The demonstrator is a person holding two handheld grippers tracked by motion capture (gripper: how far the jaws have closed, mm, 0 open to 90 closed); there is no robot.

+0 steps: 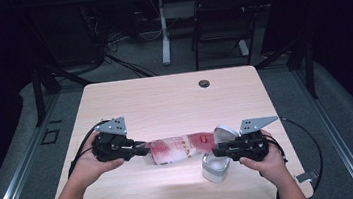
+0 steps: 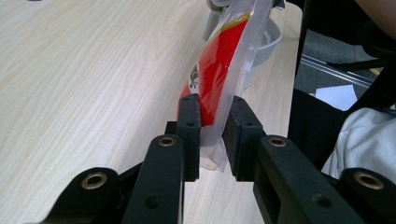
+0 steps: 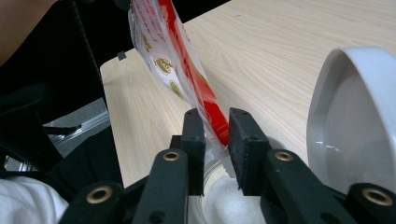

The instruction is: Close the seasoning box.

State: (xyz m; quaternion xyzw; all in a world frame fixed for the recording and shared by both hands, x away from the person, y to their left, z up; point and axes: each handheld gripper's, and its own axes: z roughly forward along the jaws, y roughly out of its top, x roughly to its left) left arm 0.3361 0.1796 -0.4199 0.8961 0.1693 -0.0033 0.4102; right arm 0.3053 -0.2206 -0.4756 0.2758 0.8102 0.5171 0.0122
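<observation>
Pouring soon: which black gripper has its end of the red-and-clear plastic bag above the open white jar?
The right gripper: its bag end hangs over the open white jar; the left gripper holds the other end above bare table.

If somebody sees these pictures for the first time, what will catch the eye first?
The red and clear plastic bag stands out, stretched above the near part of the wooden table between the left gripper and the right gripper, each clamped on one end. Below its right end stands an open white container with its round lid flipped up.
</observation>
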